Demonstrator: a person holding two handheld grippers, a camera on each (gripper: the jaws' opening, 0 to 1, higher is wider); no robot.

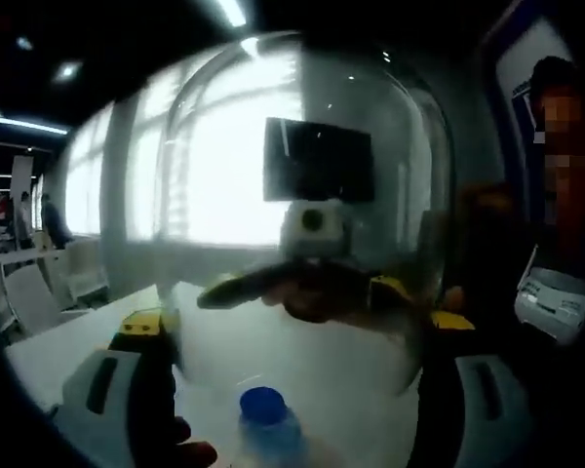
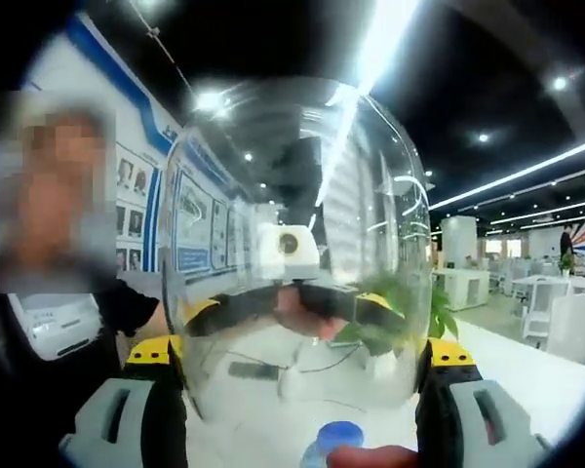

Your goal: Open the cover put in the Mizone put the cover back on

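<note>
Both tongs, left (image 1: 297, 390) and right (image 2: 297, 390), clamp a clear dome (image 2: 297, 244) held above a blue-capped bottle (image 1: 265, 429) on the white counter (image 1: 302, 351).

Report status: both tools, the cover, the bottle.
Both tools clamp clear dome cover from opposite sides, raised. Blue-capped bottle below on white table. Nothing blocking.

— Where does the cover sit?

— The cover (image 1: 312, 195) stands between the two claws, left claw (image 1: 302, 390) on one side and right claw (image 2: 297, 390) on the other, raised above the table (image 1: 302, 351).

— And the Mizone?

— The Mizone (image 1: 265, 429) is on the table below the cover's rim, nearest the left gripper view's lower edge; its cap also appears low in the right gripper view (image 2: 333, 441).

— Behind?

— A chair (image 1: 29, 297) lies left of the table.
</note>
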